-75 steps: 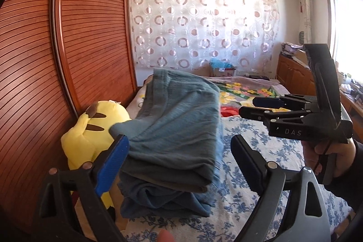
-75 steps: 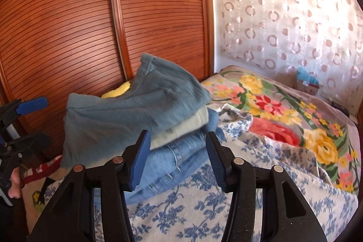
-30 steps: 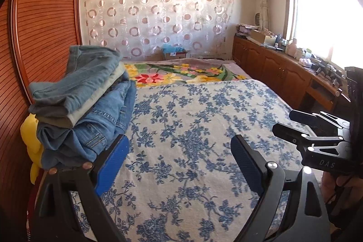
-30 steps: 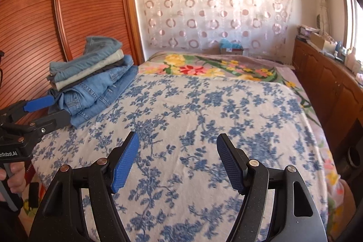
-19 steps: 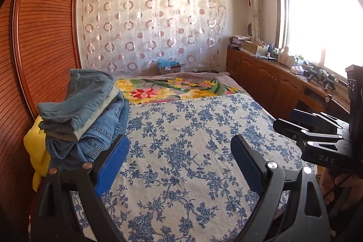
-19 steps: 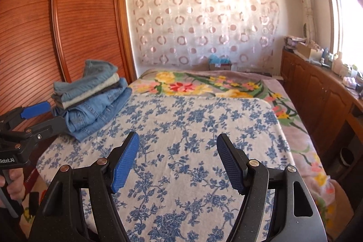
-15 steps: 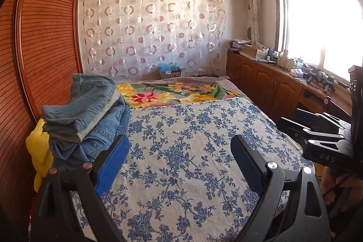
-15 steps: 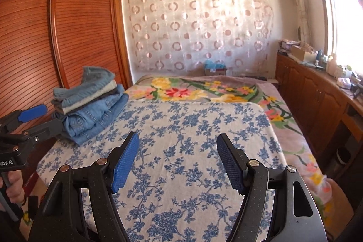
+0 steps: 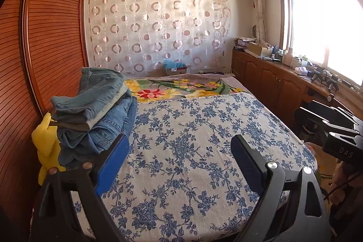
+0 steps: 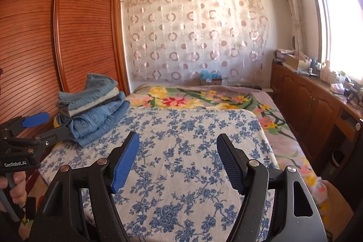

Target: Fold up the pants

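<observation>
A stack of folded pants [image 9: 95,112], blue jeans under grey and denim pairs, lies at the left edge of the bed; it also shows in the right wrist view [image 10: 93,108]. My left gripper [image 9: 179,165] is open and empty, held above the near end of the blue-flowered bedspread [image 9: 192,151], to the right of the stack. My right gripper [image 10: 177,160] is open and empty above the same bedspread [image 10: 181,128]. The left gripper shows at the left edge of the right wrist view [image 10: 45,126], near the stack.
A yellow plush toy [image 9: 45,144] sits between the stack and the wooden slatted wardrobe [image 9: 45,49]. Wooden cabinets [image 9: 272,83] with clutter run along the right under the window. A floral blanket [image 9: 181,87] covers the far end of the bed.
Both grippers have drawn back from the stack of pants toward the foot of the bed and risen. The stack stays where it was. Both grippers stay open.
</observation>
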`<state>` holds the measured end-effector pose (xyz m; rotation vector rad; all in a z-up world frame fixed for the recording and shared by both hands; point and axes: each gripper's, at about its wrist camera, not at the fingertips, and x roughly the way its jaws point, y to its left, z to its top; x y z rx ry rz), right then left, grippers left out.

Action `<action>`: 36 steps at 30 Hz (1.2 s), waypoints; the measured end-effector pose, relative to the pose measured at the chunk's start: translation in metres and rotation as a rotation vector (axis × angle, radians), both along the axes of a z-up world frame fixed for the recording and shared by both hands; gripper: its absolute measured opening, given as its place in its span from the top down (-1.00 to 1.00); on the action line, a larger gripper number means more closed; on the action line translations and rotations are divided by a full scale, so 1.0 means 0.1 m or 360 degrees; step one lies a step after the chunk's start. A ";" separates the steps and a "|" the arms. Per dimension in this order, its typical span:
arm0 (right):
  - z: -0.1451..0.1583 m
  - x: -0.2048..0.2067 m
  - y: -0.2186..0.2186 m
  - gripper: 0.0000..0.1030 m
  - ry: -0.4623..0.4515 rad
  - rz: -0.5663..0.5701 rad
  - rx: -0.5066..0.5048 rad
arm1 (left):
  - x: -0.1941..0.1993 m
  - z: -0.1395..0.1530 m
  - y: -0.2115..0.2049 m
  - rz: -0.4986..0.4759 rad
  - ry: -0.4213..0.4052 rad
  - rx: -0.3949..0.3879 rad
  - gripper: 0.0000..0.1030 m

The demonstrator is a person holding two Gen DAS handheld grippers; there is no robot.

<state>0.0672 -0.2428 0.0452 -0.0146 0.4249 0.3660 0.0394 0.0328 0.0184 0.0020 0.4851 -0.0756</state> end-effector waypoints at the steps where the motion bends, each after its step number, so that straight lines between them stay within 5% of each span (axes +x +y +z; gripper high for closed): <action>1: 0.00 -0.01 0.00 -0.41 -0.0005 -0.0005 -0.0002 | 0.00 0.00 0.00 0.0001 -0.0001 -0.0001 -0.78; 36: -0.03 -0.02 0.01 -0.41 0.0001 -0.0007 0.0009 | -0.07 0.04 0.01 0.0008 -0.0031 -0.0001 -0.78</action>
